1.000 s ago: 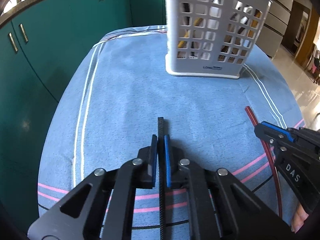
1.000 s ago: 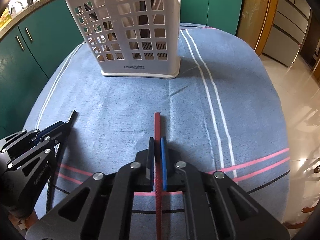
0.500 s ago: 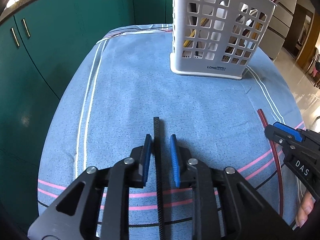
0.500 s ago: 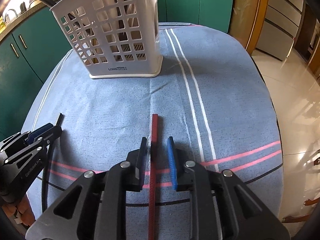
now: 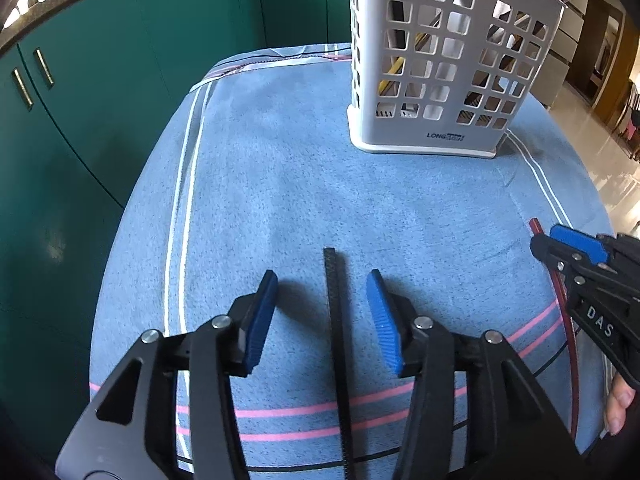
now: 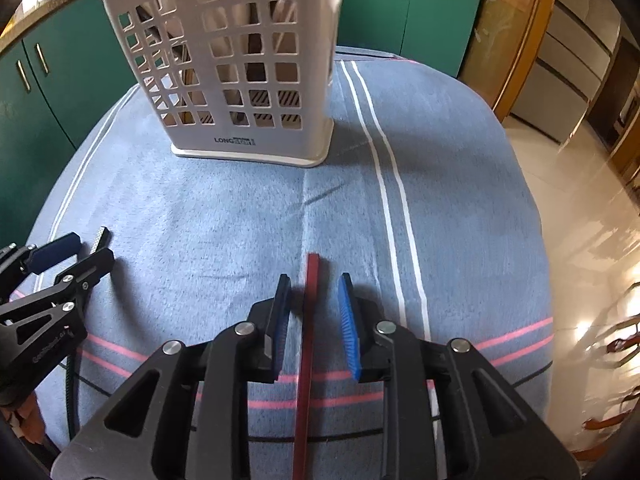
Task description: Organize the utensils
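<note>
gripper and hand appearance

left gripper point(image 5: 322, 312): black angular frame with triangular cut-outs, round silver screws, ribbed blue pads point(image 5: 382, 320) on both fingers. right gripper point(image 6: 314, 322): same build, with white lettering "das" on its side in the left wrist view. bare fingertips point(image 5: 618, 408) show at its rear.

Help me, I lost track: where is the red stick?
In the right wrist view, the red stick lies on the blue cloth between the open right gripper fingers, pointing toward the white basket.
</note>
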A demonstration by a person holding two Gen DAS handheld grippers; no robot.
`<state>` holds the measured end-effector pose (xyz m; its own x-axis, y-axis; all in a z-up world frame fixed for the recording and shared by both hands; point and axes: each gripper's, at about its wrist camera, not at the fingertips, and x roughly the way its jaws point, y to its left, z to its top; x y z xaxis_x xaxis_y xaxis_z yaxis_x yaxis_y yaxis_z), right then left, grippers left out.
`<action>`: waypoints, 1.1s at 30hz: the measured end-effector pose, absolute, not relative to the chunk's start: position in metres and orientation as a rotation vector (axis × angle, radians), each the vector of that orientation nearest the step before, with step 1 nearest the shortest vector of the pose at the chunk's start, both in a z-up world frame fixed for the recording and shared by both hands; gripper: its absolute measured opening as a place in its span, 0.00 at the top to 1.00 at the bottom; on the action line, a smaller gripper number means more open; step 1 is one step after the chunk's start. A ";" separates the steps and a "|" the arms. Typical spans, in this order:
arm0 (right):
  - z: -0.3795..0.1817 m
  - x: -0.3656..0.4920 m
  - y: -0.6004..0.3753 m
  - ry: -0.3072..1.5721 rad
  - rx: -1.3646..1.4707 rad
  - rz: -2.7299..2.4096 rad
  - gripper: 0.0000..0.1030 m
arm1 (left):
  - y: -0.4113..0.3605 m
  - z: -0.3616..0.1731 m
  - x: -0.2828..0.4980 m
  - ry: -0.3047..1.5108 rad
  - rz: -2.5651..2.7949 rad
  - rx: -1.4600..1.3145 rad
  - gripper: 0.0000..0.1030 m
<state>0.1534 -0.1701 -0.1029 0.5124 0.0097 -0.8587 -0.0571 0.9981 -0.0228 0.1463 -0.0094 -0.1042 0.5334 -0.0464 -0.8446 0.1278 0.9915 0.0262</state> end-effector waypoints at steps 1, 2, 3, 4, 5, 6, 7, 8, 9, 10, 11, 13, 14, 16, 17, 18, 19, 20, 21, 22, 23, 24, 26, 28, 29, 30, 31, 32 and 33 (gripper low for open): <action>-0.103 0.156 -0.168 1.034 -0.062 0.040 0.76 | -0.009 -0.104 0.148 1.008 -0.112 0.091 0.54; -0.103 0.157 -0.168 1.035 -0.067 0.040 0.76 | -0.008 -0.104 0.149 1.011 -0.117 0.093 0.54; -0.102 0.158 -0.167 1.038 -0.069 0.040 0.76 | -0.008 -0.104 0.149 1.015 -0.125 0.095 0.54; -0.103 0.162 -0.167 1.043 -0.068 0.044 0.76 | -0.006 -0.104 0.151 1.021 -0.136 0.094 0.54; -0.103 0.165 -0.167 1.048 -0.063 0.049 0.76 | -0.005 -0.105 0.154 1.025 -0.143 0.092 0.56; -0.103 0.165 -0.167 1.049 -0.062 0.051 0.75 | -0.005 -0.104 0.153 1.028 -0.149 0.091 0.56; -0.103 0.167 -0.166 1.049 -0.063 0.053 0.75 | -0.004 -0.104 0.154 1.032 -0.155 0.090 0.57; -0.103 0.168 -0.166 1.049 -0.061 0.055 0.75 | -0.004 -0.104 0.155 1.034 -0.161 0.091 0.57; -0.102 0.170 -0.165 1.050 -0.059 0.056 0.75 | -0.003 -0.105 0.156 1.035 -0.166 0.094 0.57; -0.102 0.171 -0.166 1.052 -0.056 0.059 0.75 | -0.003 -0.105 0.157 1.037 -0.172 0.105 0.57; -0.102 0.172 -0.166 1.053 -0.053 0.061 0.73 | -0.003 -0.106 0.159 1.038 -0.176 0.113 0.57; -0.103 0.175 -0.170 1.058 -0.046 0.059 0.68 | -0.003 -0.106 0.162 1.045 -0.181 0.116 0.57; -0.103 0.176 -0.172 1.062 -0.043 0.060 0.66 | -0.004 -0.106 0.161 1.046 -0.182 0.118 0.56; -0.103 0.178 -0.178 1.068 -0.042 0.057 0.60 | -0.003 -0.107 0.163 1.054 -0.188 0.117 0.56; -0.103 0.180 -0.181 1.070 -0.043 0.054 0.56 | -0.003 -0.106 0.163 1.057 -0.189 0.115 0.56; -0.103 0.181 -0.182 1.072 -0.042 0.052 0.54 | -0.003 -0.107 0.163 1.060 -0.192 0.113 0.56; -0.103 0.182 -0.184 1.075 -0.038 0.055 0.53 | -0.002 -0.106 0.164 1.065 -0.199 0.110 0.56; -0.105 0.183 -0.183 1.077 -0.035 0.058 0.53 | -0.001 -0.106 0.166 1.069 -0.203 0.107 0.56; -0.105 0.184 -0.184 1.081 -0.034 0.062 0.53 | 0.000 -0.106 0.167 1.074 -0.209 0.102 0.56; -0.105 0.184 -0.185 1.082 -0.033 0.062 0.53 | 0.001 -0.106 0.167 1.079 -0.214 0.096 0.56; -0.105 0.184 -0.185 1.083 -0.033 0.063 0.53 | 0.002 -0.106 0.168 1.085 -0.220 0.088 0.56; -0.105 0.185 -0.184 1.084 -0.030 0.063 0.54 | 0.004 -0.106 0.171 1.091 -0.225 0.083 0.56; -0.105 0.186 -0.187 1.085 -0.021 0.071 0.56 | 0.005 -0.106 0.175 1.103 -0.228 0.081 0.56; -0.105 0.187 -0.187 1.087 -0.018 0.076 0.58 | 0.003 -0.107 0.180 1.114 -0.226 0.092 0.56; -0.105 0.189 -0.188 1.088 -0.017 0.078 0.62 | 0.001 -0.107 0.182 1.118 -0.224 0.099 0.56; -0.105 0.189 -0.186 1.089 -0.019 0.080 0.65 | 0.000 -0.107 0.184 1.121 -0.222 0.107 0.56; -0.103 0.189 -0.184 1.089 -0.020 0.084 0.66 | -0.002 -0.108 0.187 1.125 -0.219 0.118 0.57; -0.103 0.190 -0.184 1.089 -0.023 0.090 0.69 | -0.003 -0.108 0.188 1.124 -0.214 0.125 0.62; -0.102 0.187 -0.181 1.088 -0.025 0.092 0.74 | -0.005 -0.108 0.189 1.122 -0.208 0.131 0.69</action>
